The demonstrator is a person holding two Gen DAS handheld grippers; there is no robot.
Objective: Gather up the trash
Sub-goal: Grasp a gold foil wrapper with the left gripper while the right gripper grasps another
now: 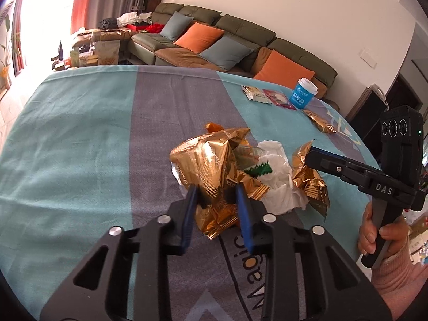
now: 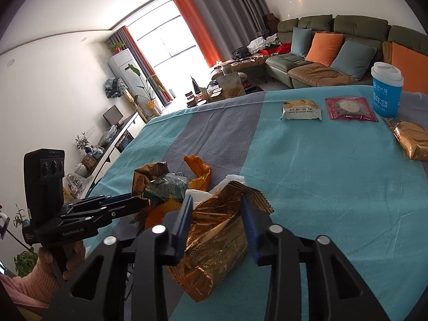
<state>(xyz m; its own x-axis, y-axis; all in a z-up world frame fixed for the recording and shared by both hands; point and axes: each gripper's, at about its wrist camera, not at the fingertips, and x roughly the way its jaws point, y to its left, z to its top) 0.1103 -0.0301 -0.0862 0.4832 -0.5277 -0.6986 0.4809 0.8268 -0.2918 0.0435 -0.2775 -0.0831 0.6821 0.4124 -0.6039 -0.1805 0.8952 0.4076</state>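
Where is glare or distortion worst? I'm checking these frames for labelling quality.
Left wrist view: the window is blown out white and the table edge bows. Right wrist view: the window is overexposed; the gold wrapper shows bright reflections; corners vignette black in both.

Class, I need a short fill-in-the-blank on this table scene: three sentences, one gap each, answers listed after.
1. The left gripper is closed on a crumpled ____-coloured wrapper.
2. The blue cup has a ____ lid.
3. Beside the red packet, away from the cup, lies a packet with a ____ number of grippers on it.

Missing words: gold; white; zero
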